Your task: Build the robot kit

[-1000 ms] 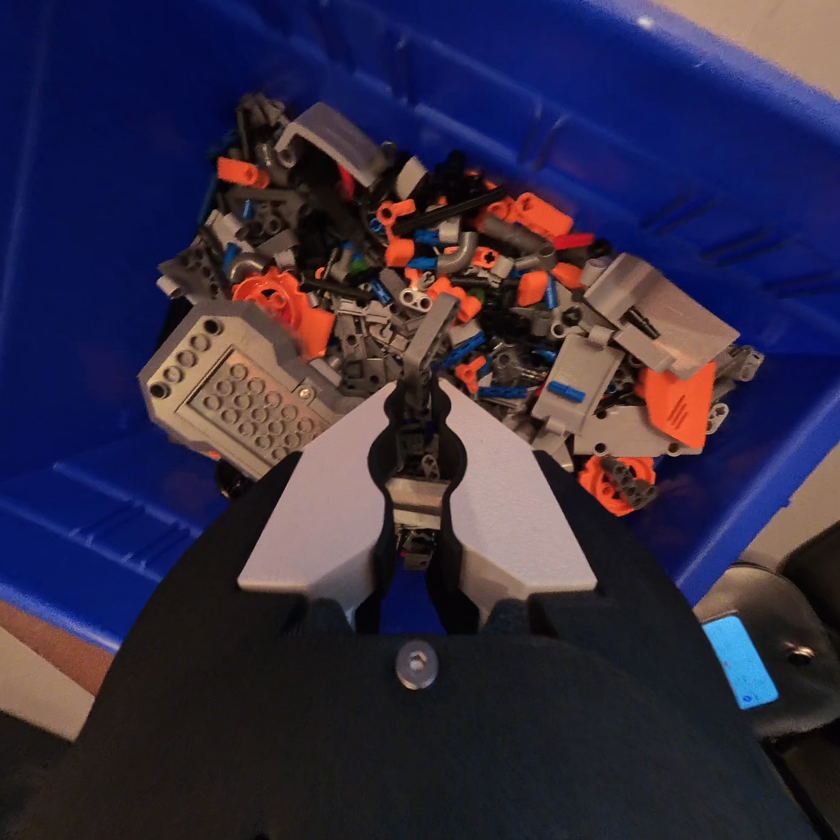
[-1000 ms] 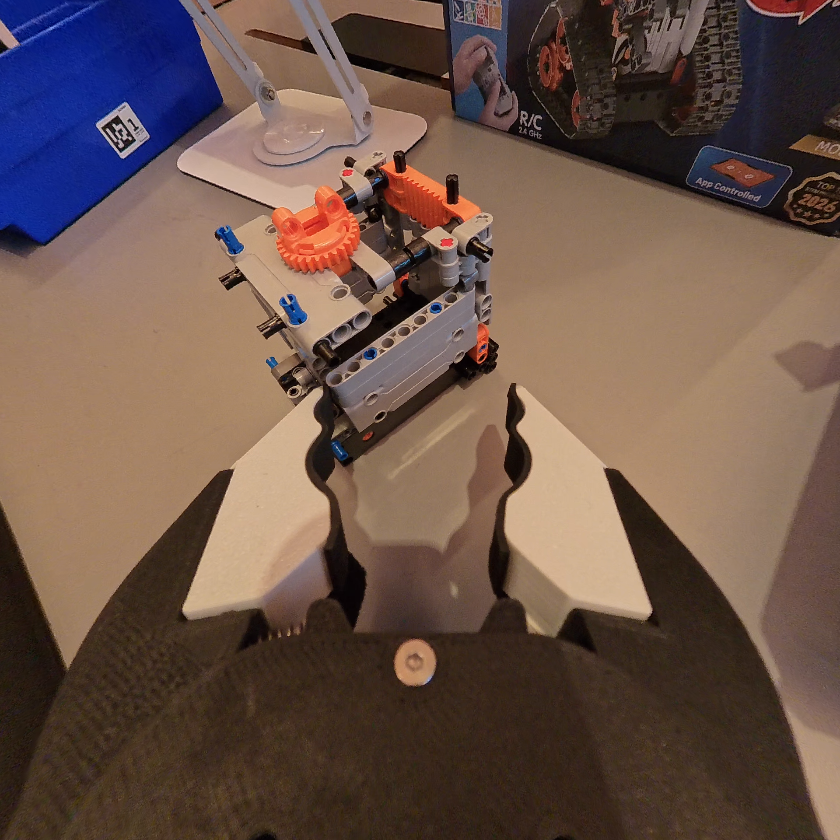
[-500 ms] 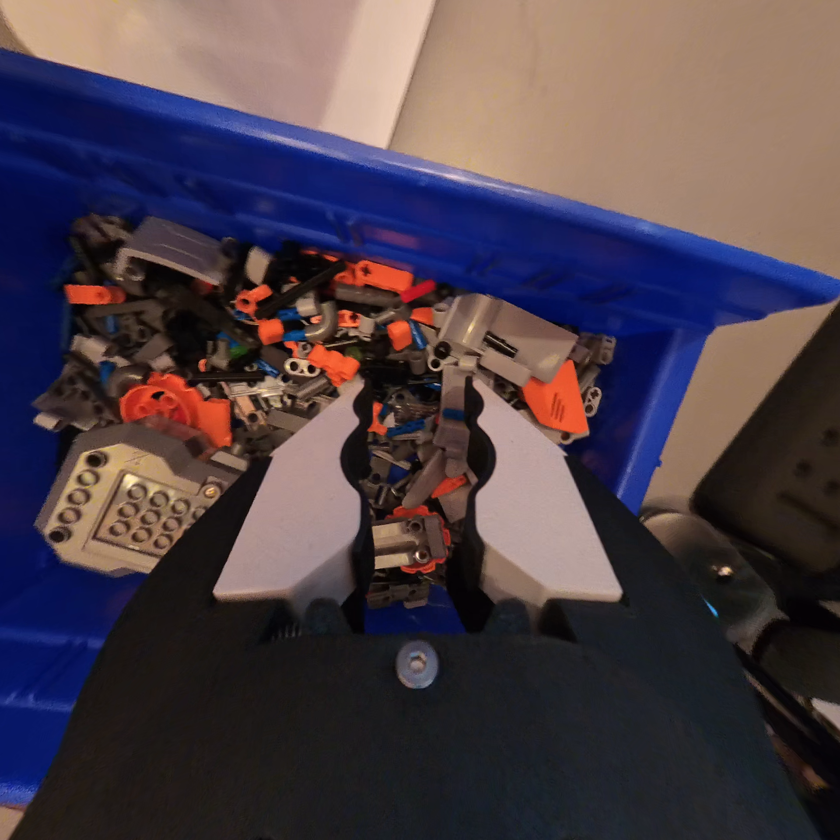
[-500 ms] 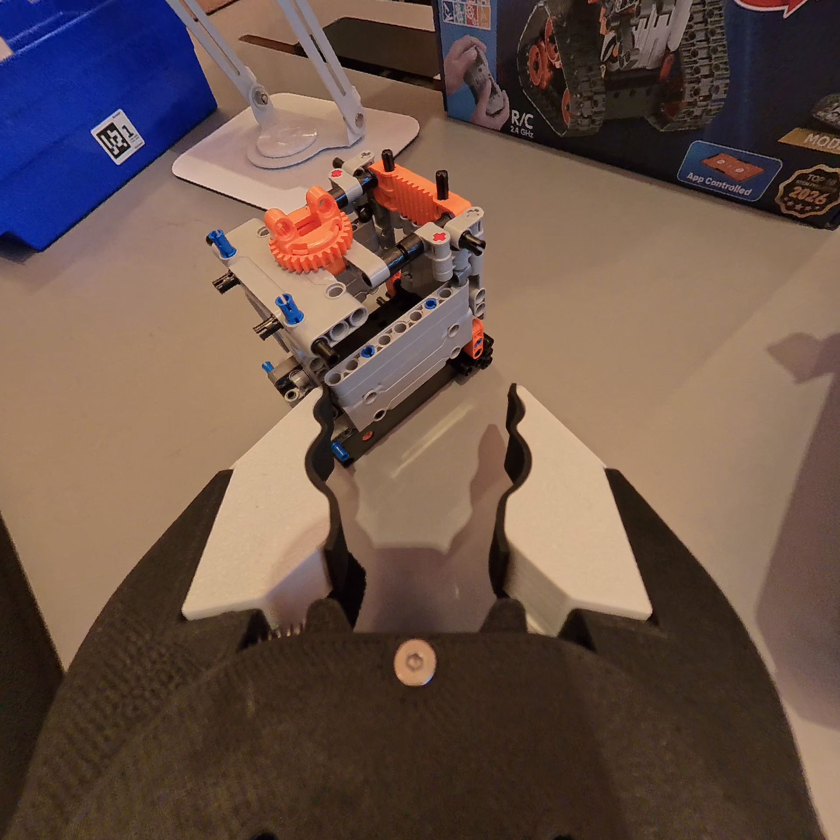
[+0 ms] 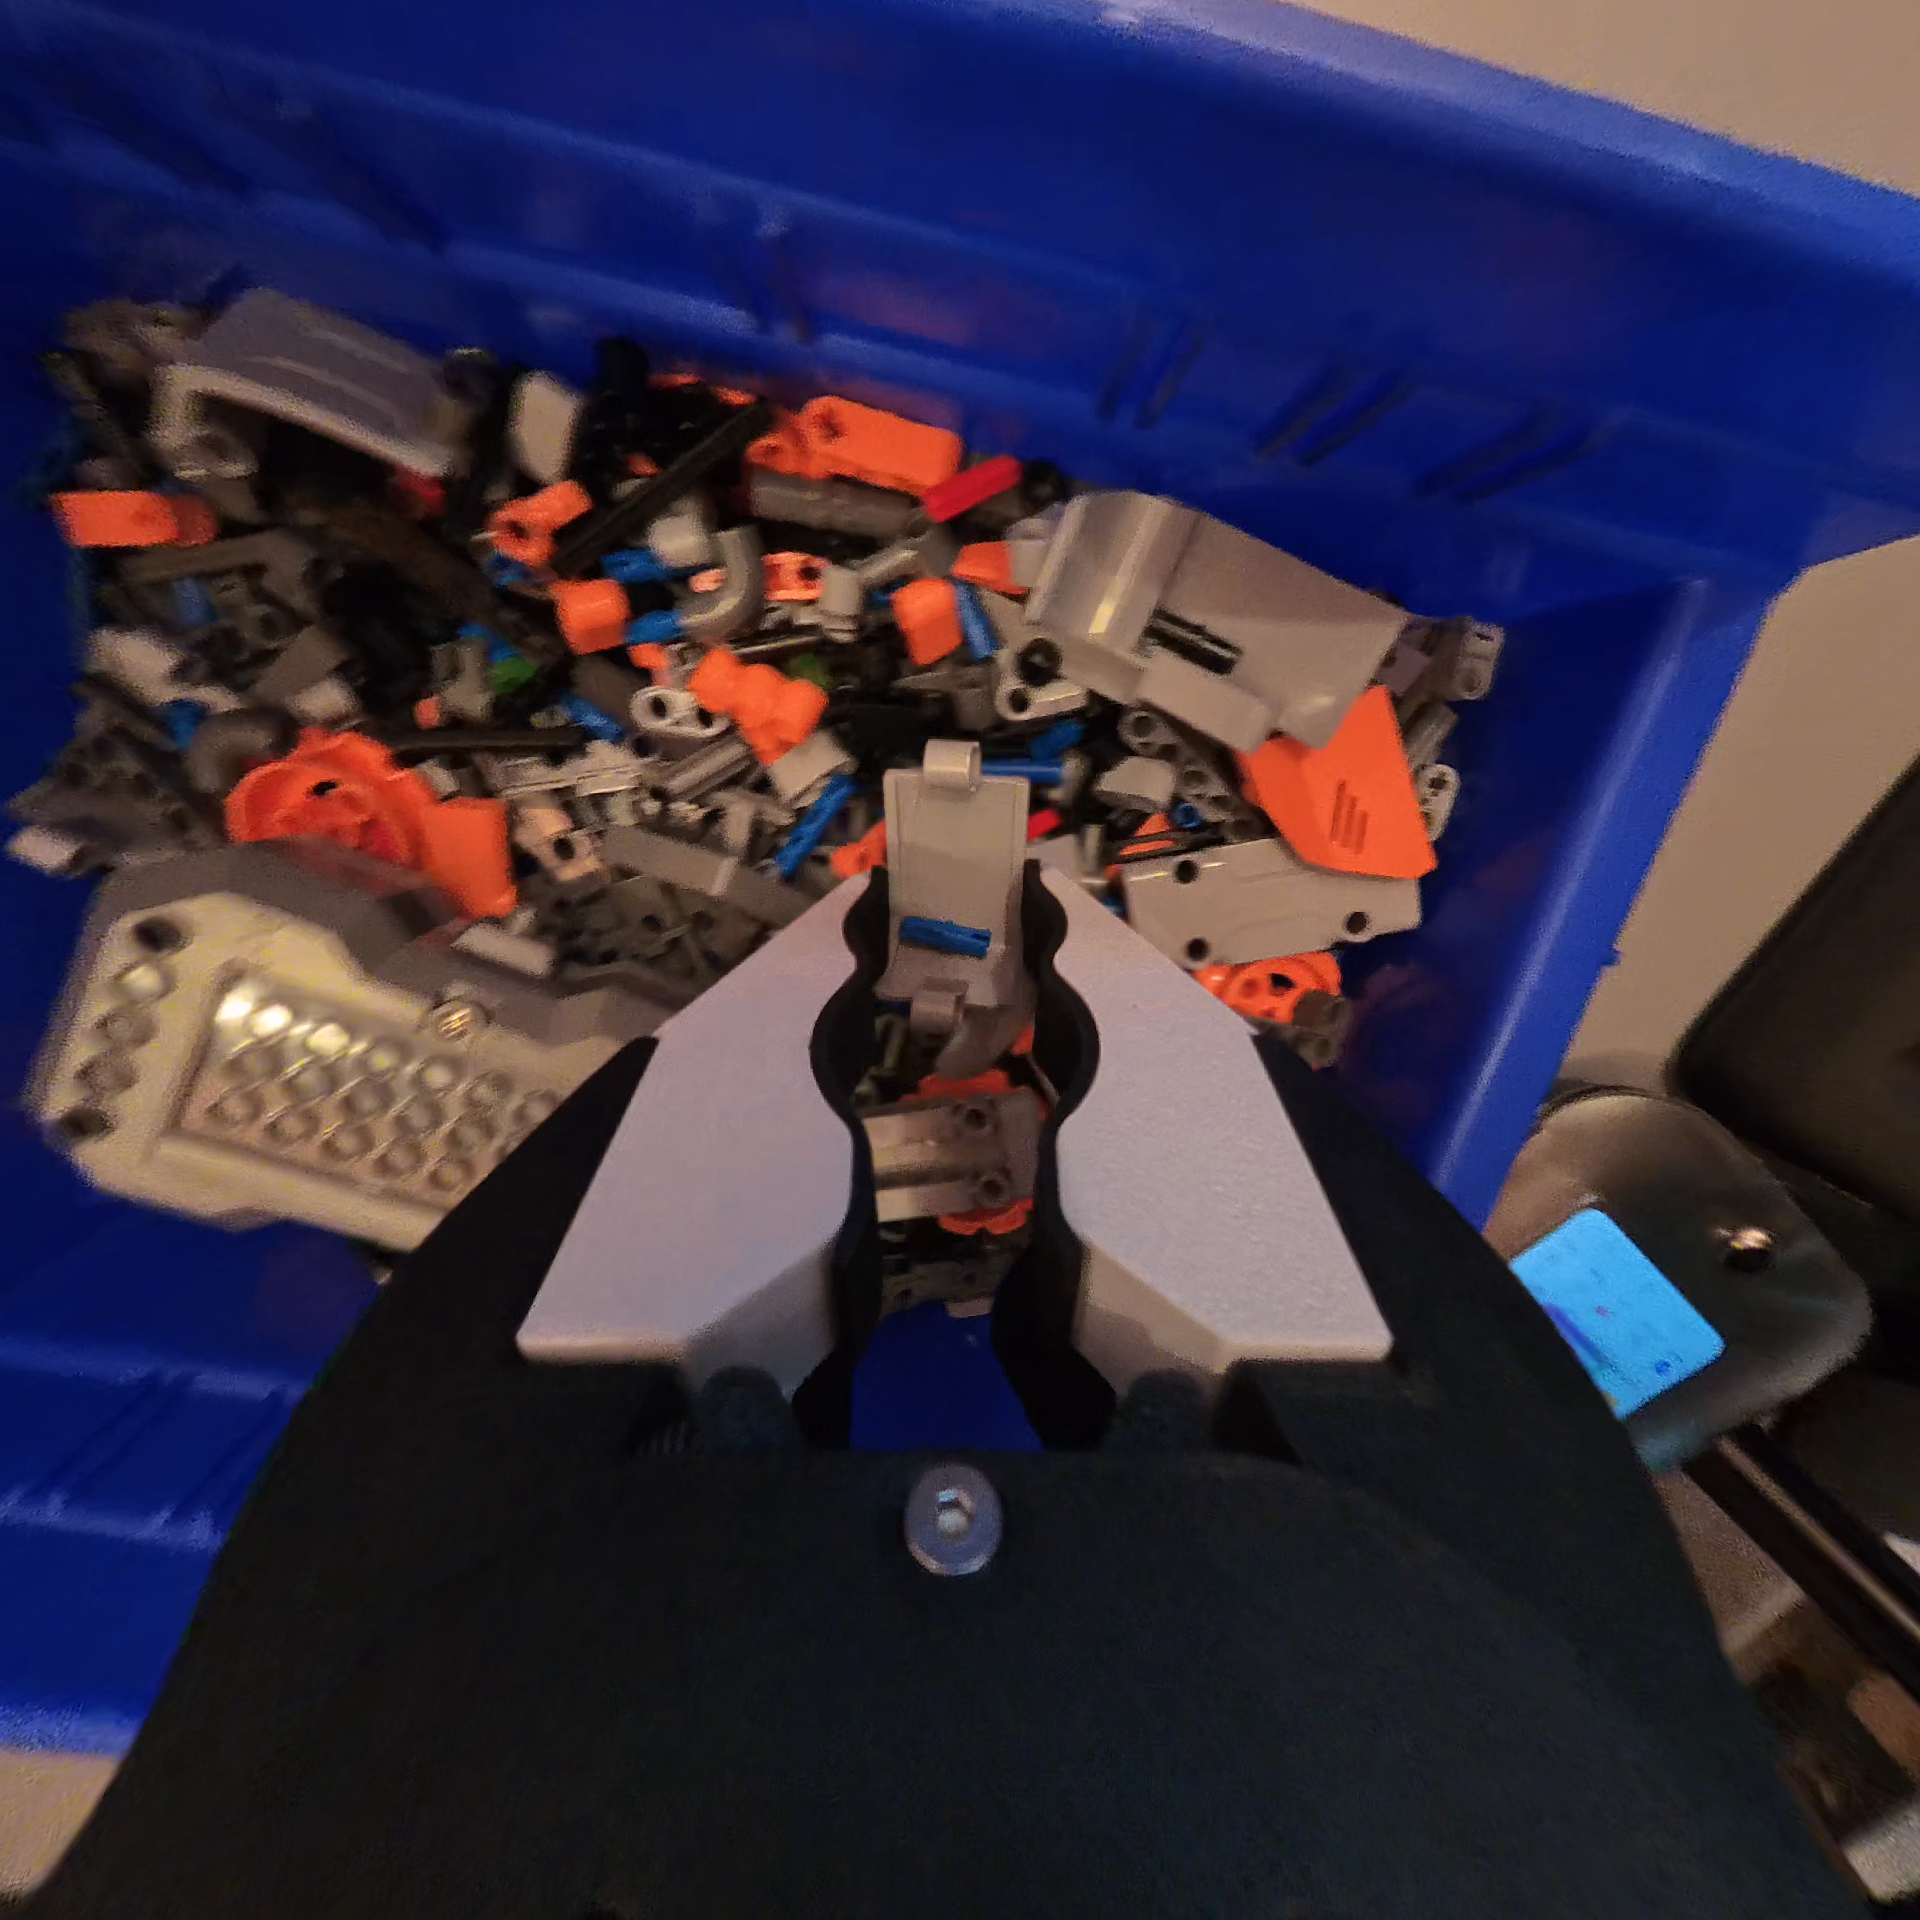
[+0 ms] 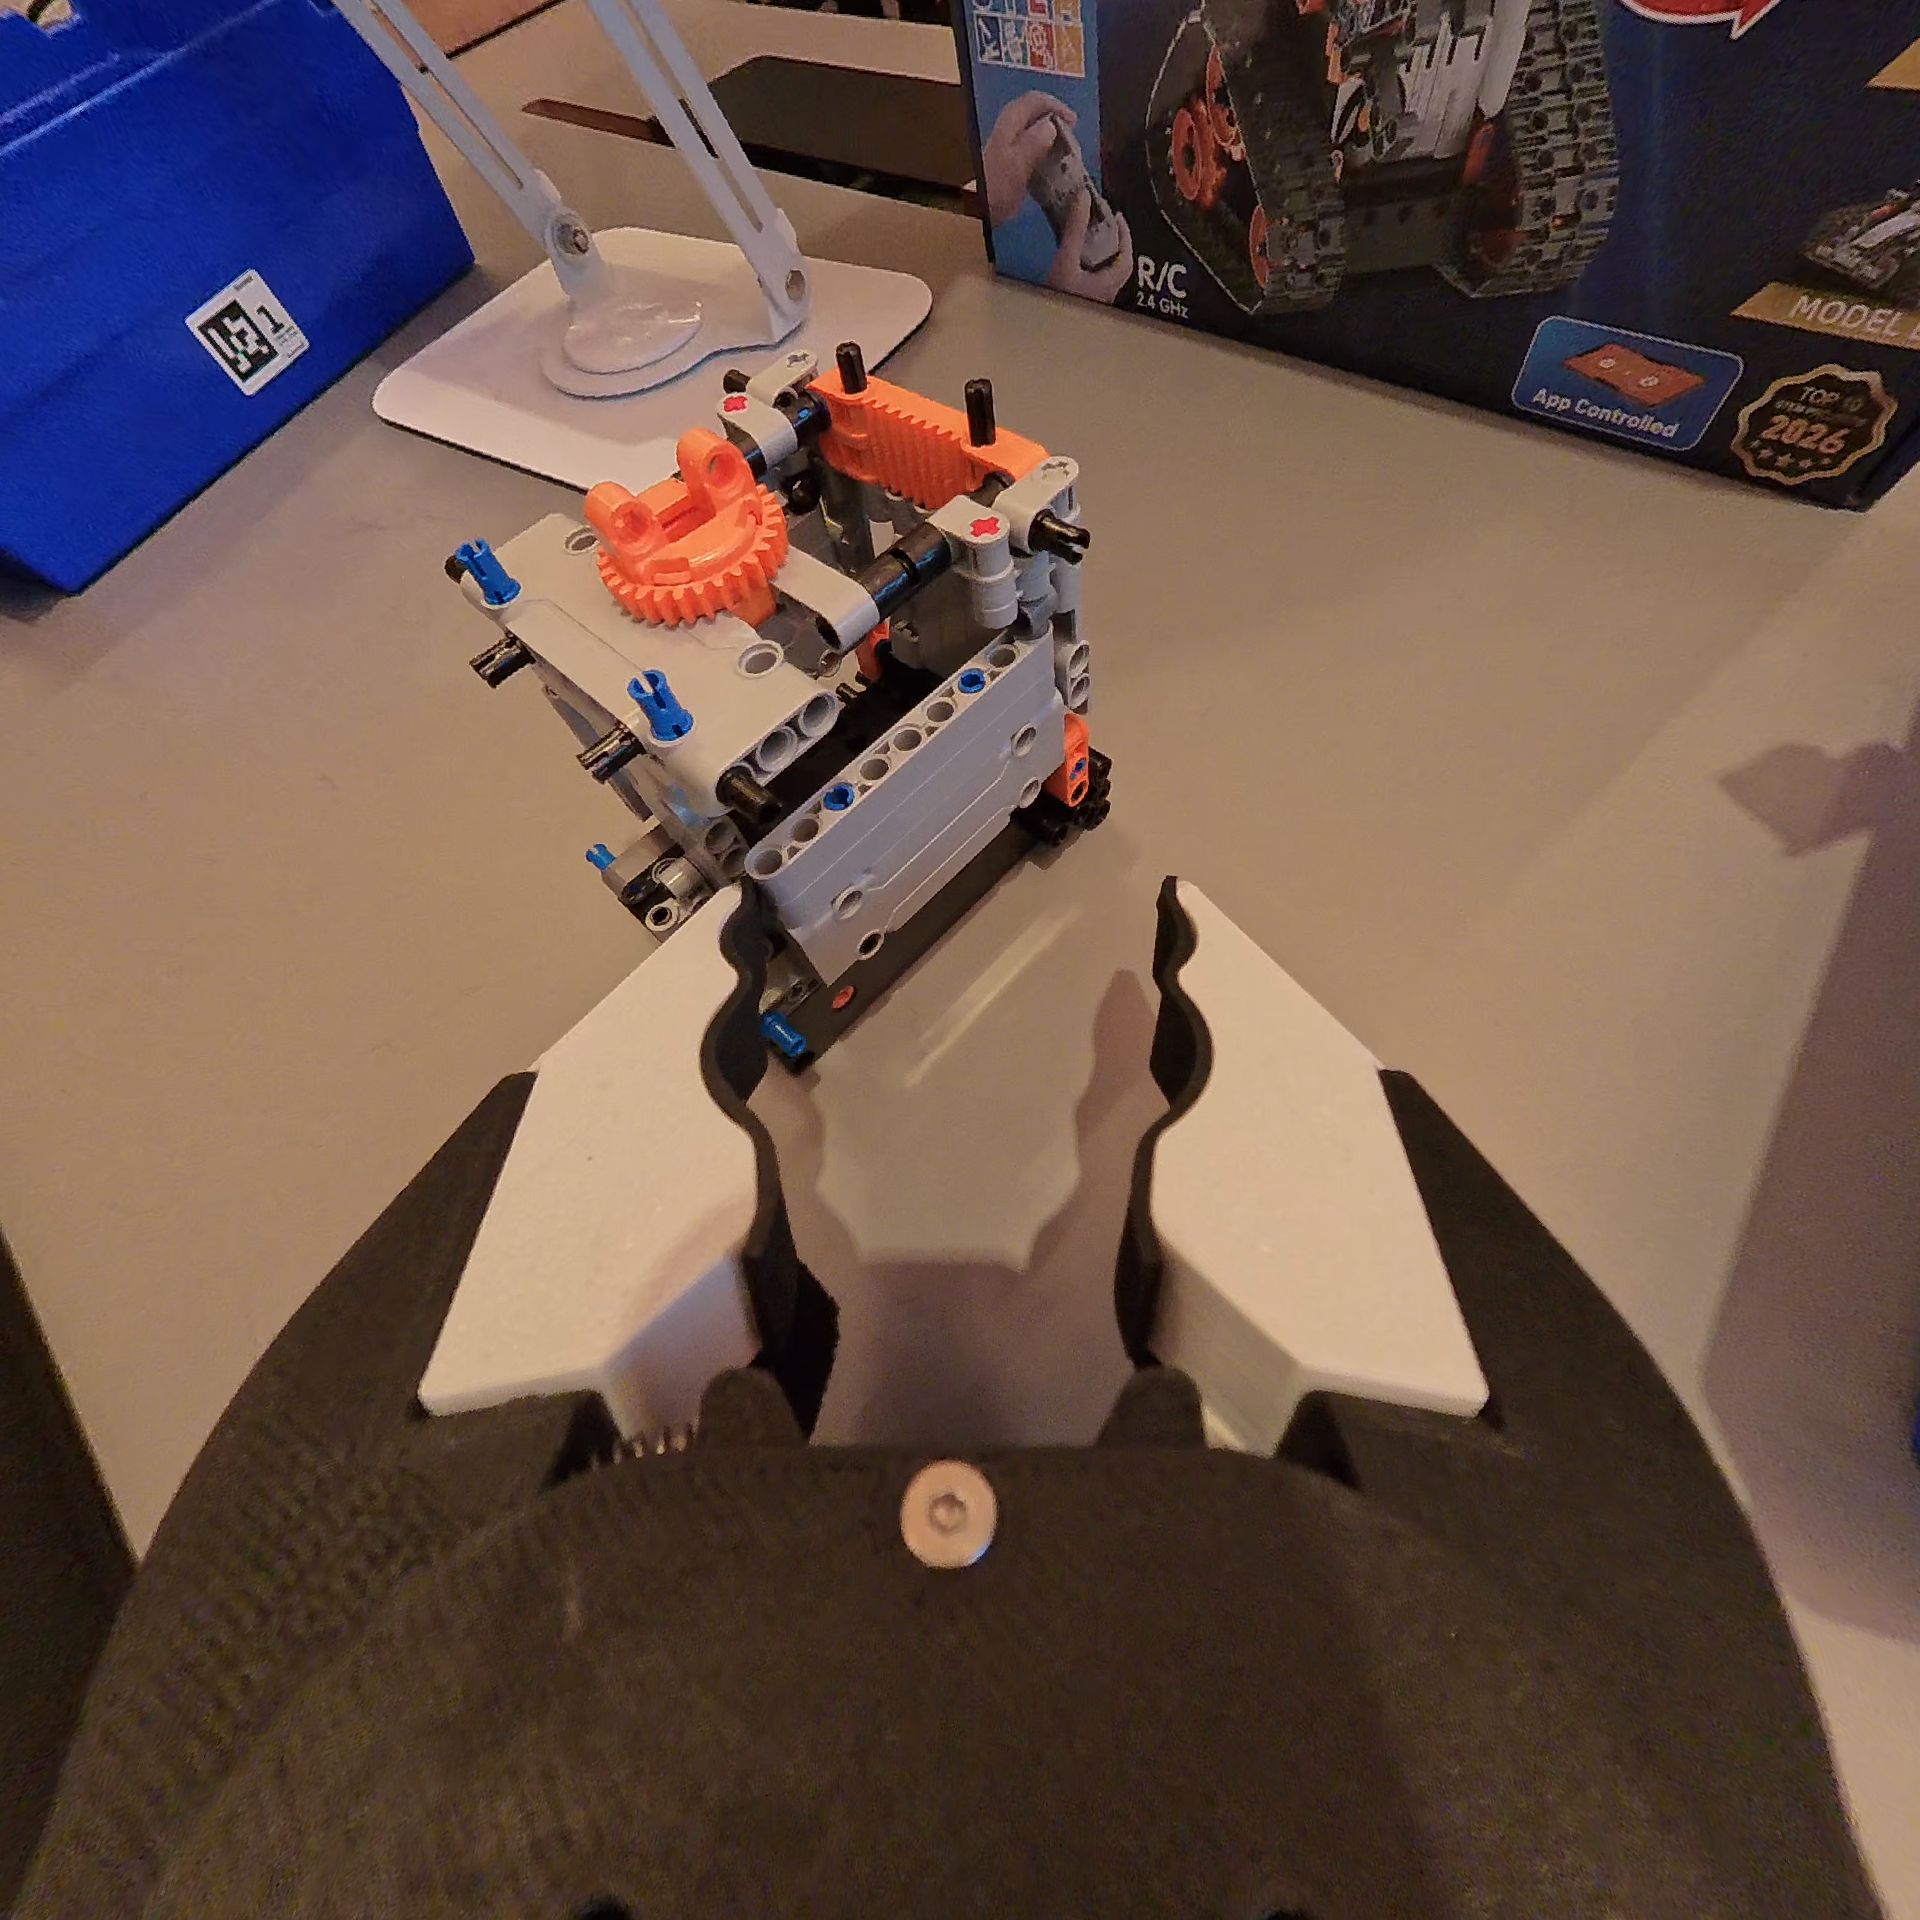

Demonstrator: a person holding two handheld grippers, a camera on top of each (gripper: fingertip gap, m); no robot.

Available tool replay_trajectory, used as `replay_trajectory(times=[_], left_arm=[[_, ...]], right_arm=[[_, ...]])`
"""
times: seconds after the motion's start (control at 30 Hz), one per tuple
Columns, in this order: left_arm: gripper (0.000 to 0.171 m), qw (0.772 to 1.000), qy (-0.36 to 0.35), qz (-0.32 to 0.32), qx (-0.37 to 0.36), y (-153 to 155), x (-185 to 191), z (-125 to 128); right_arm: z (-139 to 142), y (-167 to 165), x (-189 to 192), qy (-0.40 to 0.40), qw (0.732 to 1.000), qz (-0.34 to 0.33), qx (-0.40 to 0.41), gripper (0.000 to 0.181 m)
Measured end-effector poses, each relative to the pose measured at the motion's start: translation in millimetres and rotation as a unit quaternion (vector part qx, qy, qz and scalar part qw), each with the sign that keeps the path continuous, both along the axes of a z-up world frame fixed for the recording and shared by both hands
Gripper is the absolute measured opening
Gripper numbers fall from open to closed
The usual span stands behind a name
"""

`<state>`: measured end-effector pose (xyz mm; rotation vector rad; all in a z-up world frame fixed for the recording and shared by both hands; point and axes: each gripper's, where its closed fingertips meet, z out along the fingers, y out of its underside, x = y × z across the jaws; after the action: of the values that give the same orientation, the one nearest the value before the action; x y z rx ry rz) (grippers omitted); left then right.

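In the left wrist view my left gripper (image 5: 951,894) is shut on a grey panel piece (image 5: 956,831) with a blue pin on it. It holds the piece just above a heap of grey, orange, black and blue building pieces (image 5: 665,665) in a blue bin (image 5: 1039,208). In the right wrist view my right gripper (image 6: 956,899) is open and empty, low over the grey table (image 6: 1455,831). Its left fingertip (image 6: 727,935) is right at the near corner of a grey brick assembly (image 6: 831,644) topped with an orange gear (image 6: 686,561).
A large grey studded block (image 5: 291,1049) lies at the left of the heap. A black object with a blue sticker (image 5: 1610,1320) sits right of the bin. Behind the assembly stand a white stand base (image 6: 644,343), a blue bin (image 6: 156,208) and a printed toy box (image 6: 1455,208). About 50 cm separates my left fingertips from my right. To reach the large grey studded block (image 5: 291,1049) in a straight line is about 10 cm for my left fingers, about 55 cm for my right.
My left gripper shifted to the right side of the heap, closed on the grey panel piece and raised it. My right gripper stayed open and barely drifted.
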<state>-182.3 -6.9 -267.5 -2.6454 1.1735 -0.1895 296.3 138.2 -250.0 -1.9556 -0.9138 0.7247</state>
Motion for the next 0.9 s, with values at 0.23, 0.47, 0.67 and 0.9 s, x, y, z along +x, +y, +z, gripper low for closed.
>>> replay_trajectory(times=[0.23, 0.47, 0.67, 0.9], left_arm=[[0.042, 0.997, 0.02, 0.047, 0.056, 22, -22, 11], [0.04, 1.0, 0.021, -0.019, -0.007, -10, 1, 7], [0.027, 0.999, 0.038, -0.018, -0.021, -12, 12, -13], [0.012, 0.996, 0.09, 0.024, -0.009, -3, -18, -7]], right_arm=[[0, 0, 0, 0.001, 1.0, -0.001, 0.0, 0.073], [0, 1, 1, 0.001, 1.0, -0.002, -0.001, 0.073], [-1, 1, 1, 0.001, 1.0, -0.002, -0.003, 0.073], [-1, 1, 2, 0.001, 1.0, -0.003, -0.003, 0.073]])
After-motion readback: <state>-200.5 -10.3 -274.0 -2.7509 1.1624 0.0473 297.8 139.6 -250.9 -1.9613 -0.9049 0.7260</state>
